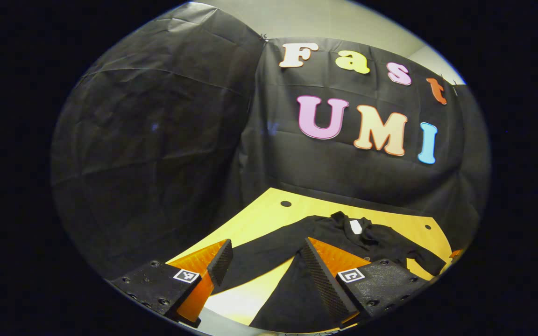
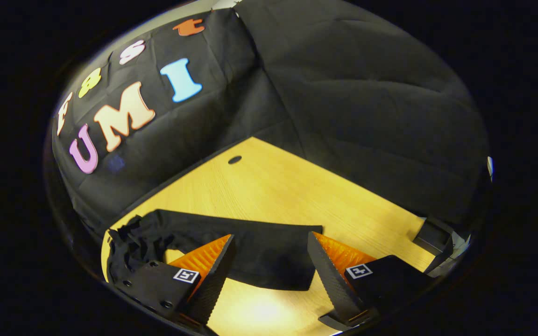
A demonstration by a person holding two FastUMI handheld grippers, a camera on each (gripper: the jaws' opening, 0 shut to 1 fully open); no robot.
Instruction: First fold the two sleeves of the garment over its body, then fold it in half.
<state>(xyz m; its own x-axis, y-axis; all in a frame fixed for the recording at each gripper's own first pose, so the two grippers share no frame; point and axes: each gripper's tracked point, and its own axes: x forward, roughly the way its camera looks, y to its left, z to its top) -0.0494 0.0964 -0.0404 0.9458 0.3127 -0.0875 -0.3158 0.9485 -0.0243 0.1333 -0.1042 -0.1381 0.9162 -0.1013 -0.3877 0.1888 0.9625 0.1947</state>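
Black long-sleeved top spread on the wooden surface, both grippers open above it, holding nothing.

The black garment point(image 1: 343, 238) lies on the light wooden surface point(image 2: 297, 186), collar end bunched up toward the back edge by the black cloth wall point(image 1: 157, 140), with a white tag point(image 1: 356, 227) showing at the neck. In the left gripper view one sleeve point(image 1: 259, 252) runs out across the surface toward the wall-side edge; the left gripper point(image 1: 266, 266) has its fingers spread wide over that sleeve and the body, not touching. In the right gripper view the other sleeve point(image 2: 259, 247) stretches flat, cuff end free; the right gripper point(image 2: 271, 263) hangs wide open over it too. There's a small dark hole point(image 2: 235, 159) in the surface near the back edge, and nothing blocks either sleeve.
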